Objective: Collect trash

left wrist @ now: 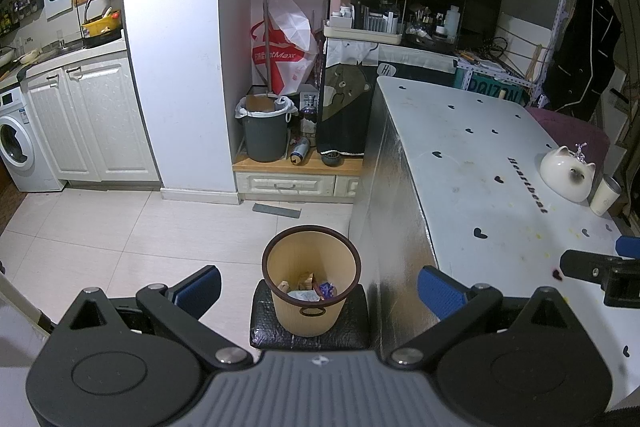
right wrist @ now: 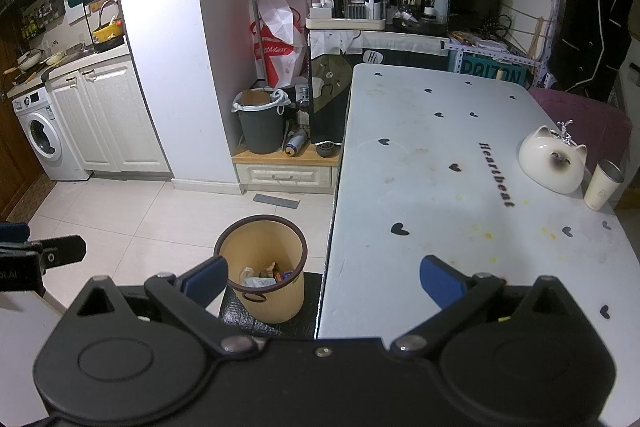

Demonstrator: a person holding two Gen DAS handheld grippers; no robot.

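Note:
A tan waste bin [left wrist: 311, 281] with a dark rim stands on a black stool [left wrist: 264, 323] beside the white table [left wrist: 492, 195]. Several wrappers and crumpled paper [left wrist: 310, 289] lie inside it. My left gripper [left wrist: 320, 287] is open and empty, held above the bin. My right gripper [right wrist: 324, 281] is open and empty, straddling the table's left edge, with the bin [right wrist: 262, 267] at its left. The right gripper shows at the right edge of the left wrist view [left wrist: 600, 271]; the left gripper shows at the left edge of the right wrist view [right wrist: 36, 259].
On the table [right wrist: 440, 187] stand a white cat-shaped ceramic [right wrist: 554, 163] and a cream cup [right wrist: 602, 187]. A grey bin [right wrist: 262, 125] with a liner sits on a low wooden platform. A grey mat [right wrist: 277, 201] lies on the tiled floor. Cabinets and a washing machine [right wrist: 42, 135] stand left.

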